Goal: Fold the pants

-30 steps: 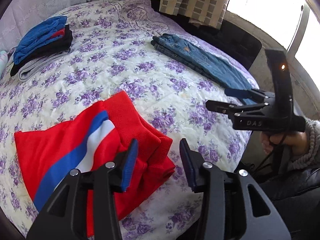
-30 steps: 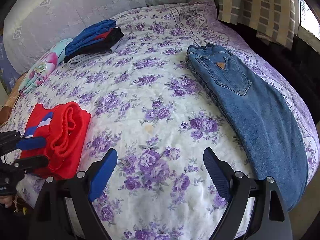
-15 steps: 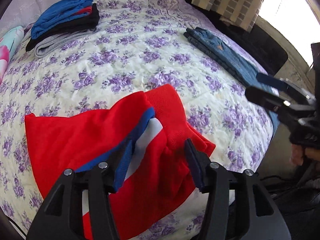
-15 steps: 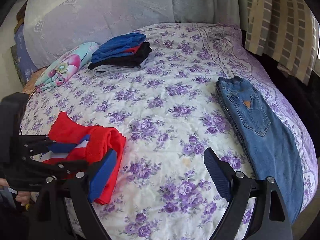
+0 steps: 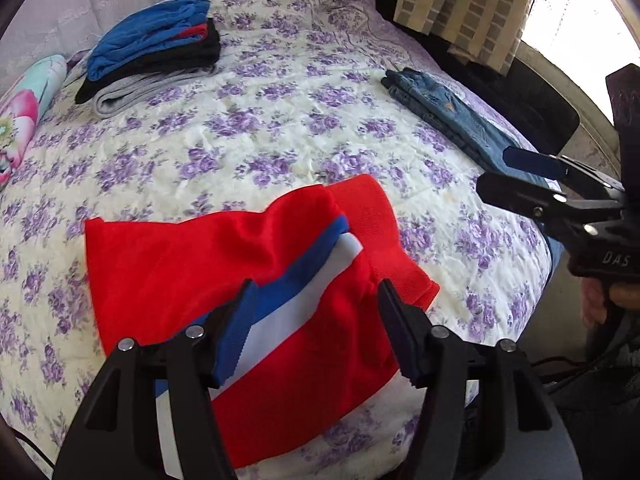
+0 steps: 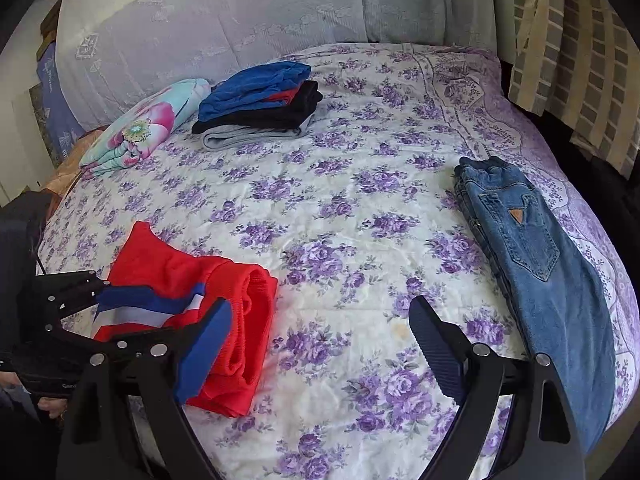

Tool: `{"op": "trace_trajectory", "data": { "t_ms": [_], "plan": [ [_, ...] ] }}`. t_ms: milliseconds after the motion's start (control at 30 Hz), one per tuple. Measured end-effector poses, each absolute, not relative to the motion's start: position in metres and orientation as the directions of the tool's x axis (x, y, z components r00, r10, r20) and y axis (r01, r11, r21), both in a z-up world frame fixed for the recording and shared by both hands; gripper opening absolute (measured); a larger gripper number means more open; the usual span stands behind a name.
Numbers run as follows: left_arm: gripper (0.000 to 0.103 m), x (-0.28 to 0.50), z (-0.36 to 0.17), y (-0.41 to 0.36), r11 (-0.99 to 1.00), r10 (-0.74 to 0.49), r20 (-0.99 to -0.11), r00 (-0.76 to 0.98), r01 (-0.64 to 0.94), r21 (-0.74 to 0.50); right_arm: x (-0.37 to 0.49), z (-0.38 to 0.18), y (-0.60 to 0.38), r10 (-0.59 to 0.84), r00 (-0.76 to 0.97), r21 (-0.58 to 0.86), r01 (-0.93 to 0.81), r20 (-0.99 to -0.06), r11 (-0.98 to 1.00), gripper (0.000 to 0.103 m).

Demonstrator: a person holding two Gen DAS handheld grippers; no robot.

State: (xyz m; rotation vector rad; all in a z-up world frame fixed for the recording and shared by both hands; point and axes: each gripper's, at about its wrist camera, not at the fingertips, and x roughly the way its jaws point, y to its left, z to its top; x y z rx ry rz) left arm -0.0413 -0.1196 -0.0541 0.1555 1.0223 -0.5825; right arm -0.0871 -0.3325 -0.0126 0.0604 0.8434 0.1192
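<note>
1. Folded red track pants [image 5: 240,264] lying at near edge of floral bedspread [image 5: 280,132].
2. Left gripper [image 5: 316,320] opening above them, nothing pinched; right gripper [image 6: 320,340] spread, empty.
3. Best lifted clear without snagging folds.

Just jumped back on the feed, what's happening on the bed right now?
A person with two handheld grippers is folding pants. The left gripper hovers over the folded red pants near the bed's front edge, its jaws opening and pressing on nothing. The right gripper is open and empty. Jeans and a stack of folded clothes lie on the floral bedspread.
</note>
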Motion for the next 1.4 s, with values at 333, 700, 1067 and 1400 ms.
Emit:
{"op": "trace_trajectory", "data": {
  "t_ms": [333,700,1067,1400],
  "plan": [
    [0.060,-0.046,-0.064,-0.070,0.908,-0.294,-0.874,0.387,0.399,-0.129,-0.066,-0.027,-0.280,0.200,0.582,0.081,-0.225,-0.788,0.971,0.091],
    [0.072,-0.042,-0.085,-0.055,0.917,-0.273,-0.897,0.347,0.375,-0.134,-0.067,-0.087,-0.280,0.172,0.435,0.081,-0.220,-0.884,0.972,0.097],
    [0.072,0.000,-0.047,-0.015,0.953,-0.267,-0.855,0.444,0.255,-0.165,-0.049,-0.037,-0.265,0.148,0.573,0.022,-0.221,-0.806,0.975,0.097],
    [0.072,0.017,-0.070,-0.028,0.949,-0.237,-0.883,0.405,0.292,-0.121,-0.017,-0.049,-0.236,0.061,0.538,-0.077,-0.229,-0.841,0.970,0.097]
  ]
}}
